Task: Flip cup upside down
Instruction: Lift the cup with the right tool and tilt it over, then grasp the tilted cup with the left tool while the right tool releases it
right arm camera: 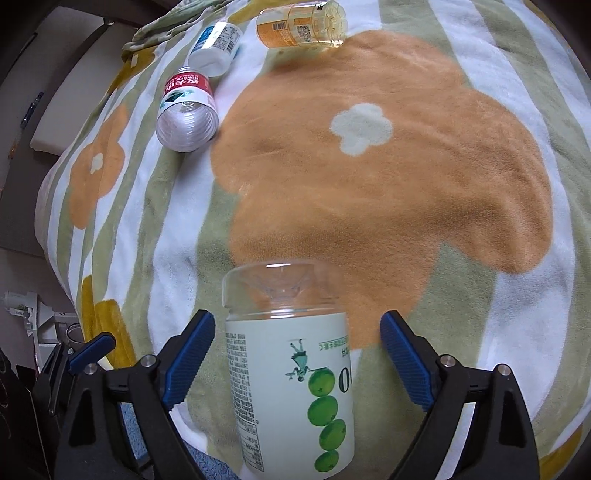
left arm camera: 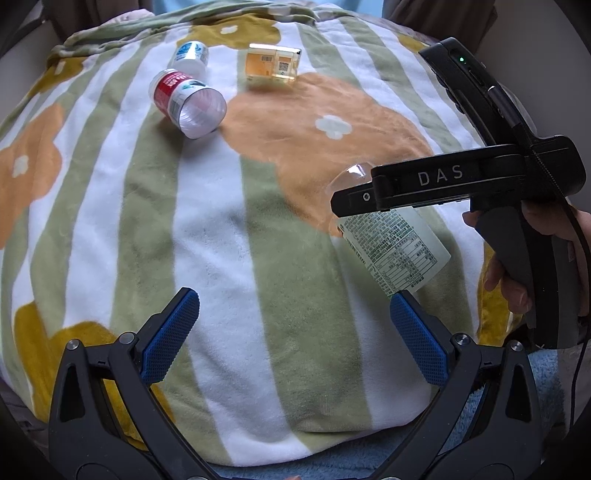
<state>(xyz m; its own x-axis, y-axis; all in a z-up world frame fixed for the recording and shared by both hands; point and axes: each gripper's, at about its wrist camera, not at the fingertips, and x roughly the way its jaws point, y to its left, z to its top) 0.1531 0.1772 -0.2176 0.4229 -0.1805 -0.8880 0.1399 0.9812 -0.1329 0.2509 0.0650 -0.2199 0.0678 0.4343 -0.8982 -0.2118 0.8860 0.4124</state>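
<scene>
Right wrist view: the cup [right arm camera: 291, 373], a clear plastic one cut from a bottle and wrapped in a pale label printed with green fruits, stands in the lower centre of the frame between the blue pads of the right gripper [right arm camera: 297, 354]. Its clear domed base points up and the label print reads upside down. The jaws stand wide; the left-hand pad [right arm camera: 188, 363] sits just beside the cup wall, and I cannot tell whether it touches, while the right-hand pad is clearly apart from it. The cup rests on a fleece blanket [right arm camera: 388, 177] striped green and white with big orange flowers.

In the upper left of this frame lie three other pieces: a red-labelled cup [right arm camera: 186, 110] on its side with its open mouth toward the camera, a blue-and-white labelled bottle [right arm camera: 216, 46] just behind it, and an orange-labelled bottle [right arm camera: 303, 24] at the top edge.

In the left wrist view the left gripper [left arm camera: 295, 328] fills the bottom of the frame, jaws wide, nothing between them. At right, the cup [left arm camera: 397, 247] shows its text label below the black right gripper [left arm camera: 340, 203], which a hand [left arm camera: 517, 273] holds by the grip.
</scene>
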